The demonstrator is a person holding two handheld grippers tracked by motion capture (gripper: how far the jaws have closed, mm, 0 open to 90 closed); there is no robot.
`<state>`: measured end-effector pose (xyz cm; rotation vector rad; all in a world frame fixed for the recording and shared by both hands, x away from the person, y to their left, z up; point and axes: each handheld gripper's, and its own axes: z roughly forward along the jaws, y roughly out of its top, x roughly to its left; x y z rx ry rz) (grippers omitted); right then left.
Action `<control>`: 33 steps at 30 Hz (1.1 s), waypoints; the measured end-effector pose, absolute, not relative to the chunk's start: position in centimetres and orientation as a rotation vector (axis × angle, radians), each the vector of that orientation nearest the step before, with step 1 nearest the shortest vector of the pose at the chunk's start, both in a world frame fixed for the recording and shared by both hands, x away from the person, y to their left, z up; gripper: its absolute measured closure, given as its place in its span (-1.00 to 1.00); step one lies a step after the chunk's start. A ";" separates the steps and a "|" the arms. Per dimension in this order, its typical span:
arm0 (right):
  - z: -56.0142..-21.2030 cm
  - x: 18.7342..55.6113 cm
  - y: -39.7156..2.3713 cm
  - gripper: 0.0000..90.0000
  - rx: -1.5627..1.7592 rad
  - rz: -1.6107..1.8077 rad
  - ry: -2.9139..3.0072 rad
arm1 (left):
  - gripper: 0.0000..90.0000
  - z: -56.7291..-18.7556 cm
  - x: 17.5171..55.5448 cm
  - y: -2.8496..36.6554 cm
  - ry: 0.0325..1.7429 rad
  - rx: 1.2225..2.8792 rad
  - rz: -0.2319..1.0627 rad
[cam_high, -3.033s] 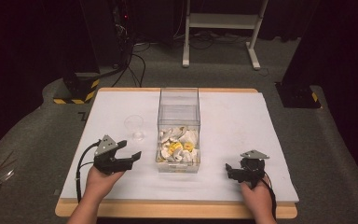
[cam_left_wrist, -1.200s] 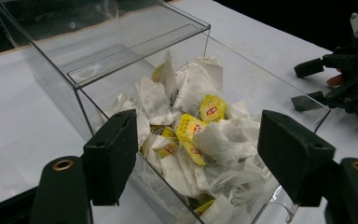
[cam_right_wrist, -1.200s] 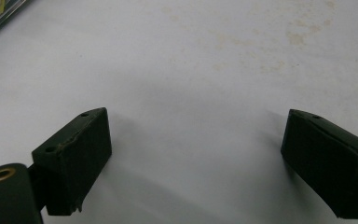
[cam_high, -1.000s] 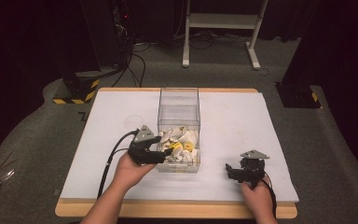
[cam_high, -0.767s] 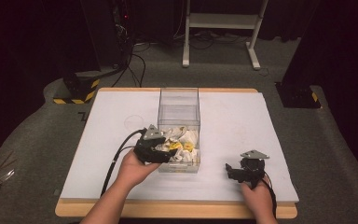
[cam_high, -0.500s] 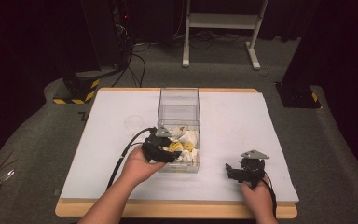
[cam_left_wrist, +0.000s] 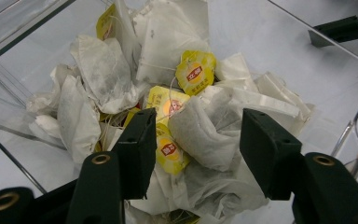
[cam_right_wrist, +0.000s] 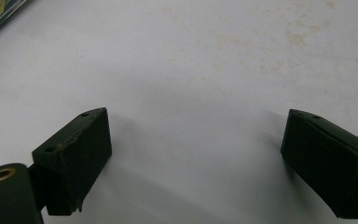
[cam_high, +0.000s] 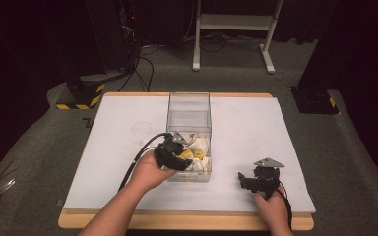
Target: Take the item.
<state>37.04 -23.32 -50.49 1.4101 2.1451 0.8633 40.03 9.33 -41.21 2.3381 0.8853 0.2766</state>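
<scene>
Now | tea bag (cam_left_wrist: 205,135) btwn closing left hand-held gripper (cam_left_wrist: 196,144) jaws | untouched

A white-topped table (cam_high: 256,132) with a wooden edge stands on grey carpet. On it rest a clear plastic box (cam_high: 189,110) of tea bags and, just left, a small clear cup (cam_high: 141,130).
</scene>
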 end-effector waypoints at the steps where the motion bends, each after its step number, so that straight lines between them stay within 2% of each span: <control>1: -50.5 37.0 -23.3 -0.82 1.410 0.863 2.145 | 0.06 -41.2 40.0 9.3 0.882 2.347 0.276; 8: -50.5 37.0 -23.3 -0.81 1.412 0.864 2.144 | 0.14 -41.6 39.9 9.3 0.873 2.380 0.287; 11: -50.5 37.0 -23.3 -0.81 1.412 0.863 2.144 | 0.24 -41.5 39.8 9.3 0.863 2.388 0.279; 23: -50.5 37.0 -23.3 -0.81 1.412 0.864 2.144 | 0.35 -41.7 39.7 8.4 0.809 2.482 0.341; 27: -50.5 37.0 -23.3 -0.81 1.409 0.865 2.146 | 0.49 -41.7 39.7 8.3 0.788 2.513 0.360; 31: -50.5 37.0 -23.3 -0.81 1.409 0.865 2.146 | 0.56 -41.8 39.7 8.2 0.774 2.533 0.368; 33: -50.5 37.0 -23.3 -0.81 1.409 0.865 2.145 | 0.68 -41.8 39.7 8.2 0.766 2.537 0.359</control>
